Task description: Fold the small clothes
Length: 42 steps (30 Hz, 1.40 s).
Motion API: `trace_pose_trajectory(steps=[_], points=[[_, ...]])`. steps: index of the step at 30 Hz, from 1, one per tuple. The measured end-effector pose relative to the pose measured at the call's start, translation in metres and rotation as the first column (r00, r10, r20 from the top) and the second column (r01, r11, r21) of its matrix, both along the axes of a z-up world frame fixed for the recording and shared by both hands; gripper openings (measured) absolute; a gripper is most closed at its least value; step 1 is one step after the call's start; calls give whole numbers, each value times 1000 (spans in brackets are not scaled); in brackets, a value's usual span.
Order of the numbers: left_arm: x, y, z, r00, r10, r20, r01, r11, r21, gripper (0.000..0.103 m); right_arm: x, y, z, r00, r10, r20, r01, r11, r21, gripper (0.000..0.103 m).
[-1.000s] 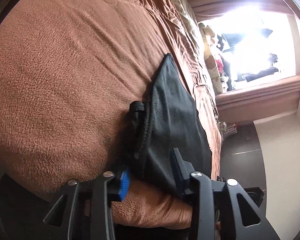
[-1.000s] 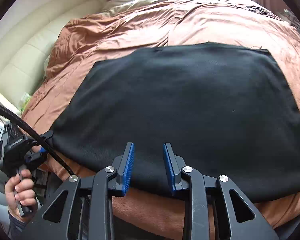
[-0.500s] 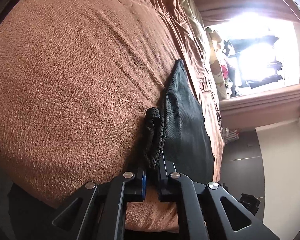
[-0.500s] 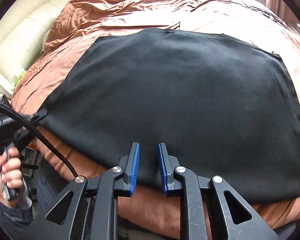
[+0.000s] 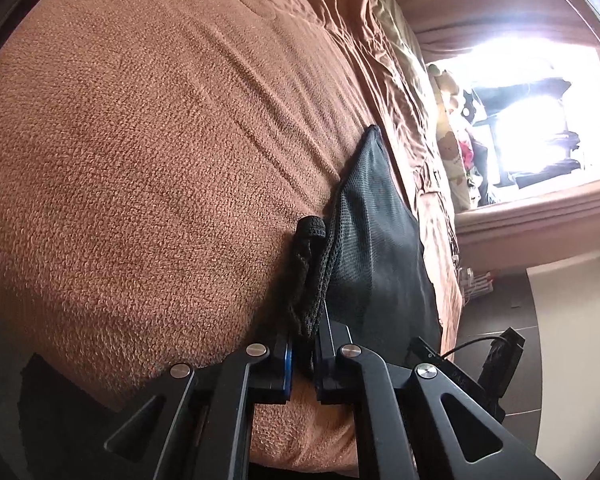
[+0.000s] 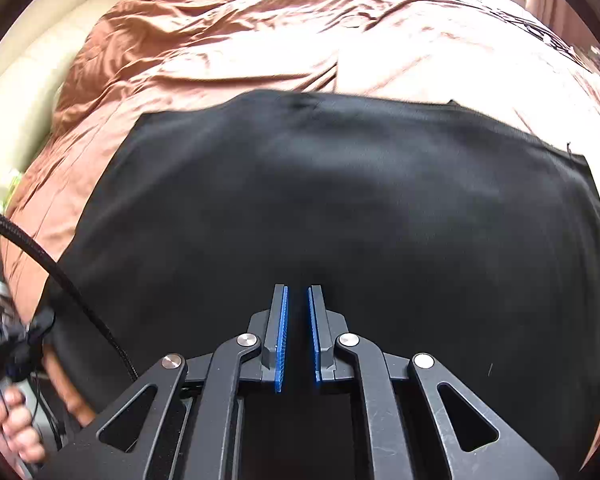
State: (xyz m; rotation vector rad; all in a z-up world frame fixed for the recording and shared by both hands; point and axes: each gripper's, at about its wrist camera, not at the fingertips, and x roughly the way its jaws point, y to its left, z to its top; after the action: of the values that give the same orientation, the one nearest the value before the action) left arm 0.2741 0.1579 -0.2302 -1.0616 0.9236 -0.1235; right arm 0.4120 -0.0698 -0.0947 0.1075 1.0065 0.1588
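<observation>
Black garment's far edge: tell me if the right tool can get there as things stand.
Probably yes: the black garment lies flat on the brown bedspread, nothing on it, and the right tool already sits at its near edge.

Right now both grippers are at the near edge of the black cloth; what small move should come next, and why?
Probably lift both together and carry the near edge away. The left gripper pinches the black cloth at its corner, and the right gripper looks nearly closed on the same hem.

Bed [image 6: 228, 60] under rumpled brown blanket [image 5: 140, 160]; black garment [image 6: 340, 208] spread flat on it
</observation>
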Motion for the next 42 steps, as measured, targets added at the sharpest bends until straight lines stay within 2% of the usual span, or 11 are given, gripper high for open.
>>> trace_pose_trajectory(steps=[10,17,25,28,30,33,42], points=[[0,-4,0,998,53,-45,-53,999,-2,9,64,-4,1,1000,-18,-18,18,1000,-7,7],[3,-7,1,994,81,-68,-80,997,14,9,95,-3,-2,1000,-15,-10,15,999,-36,6],[6,-3,-4,992,101,-81,-102,995,-13,9,121,-5,-3,1000,-20,23,20,999,-34,6],[7,-3,-4,993,94,-75,-95,995,-4,9,116,-7,5,999,-25,32,25,1000,-19,7],[8,-2,-2,994,86,-67,-86,996,4,8,105,-9,12,999,-13,42,12,1000,8,7],[9,-2,2,997,72,-40,-72,997,5,5,83,-6,16,999,1,50,-1,1000,0,7],[13,0,25,996,29,83,-23,997,-73,5,22,0,2,998,65,-13,-64,997,46,7]])
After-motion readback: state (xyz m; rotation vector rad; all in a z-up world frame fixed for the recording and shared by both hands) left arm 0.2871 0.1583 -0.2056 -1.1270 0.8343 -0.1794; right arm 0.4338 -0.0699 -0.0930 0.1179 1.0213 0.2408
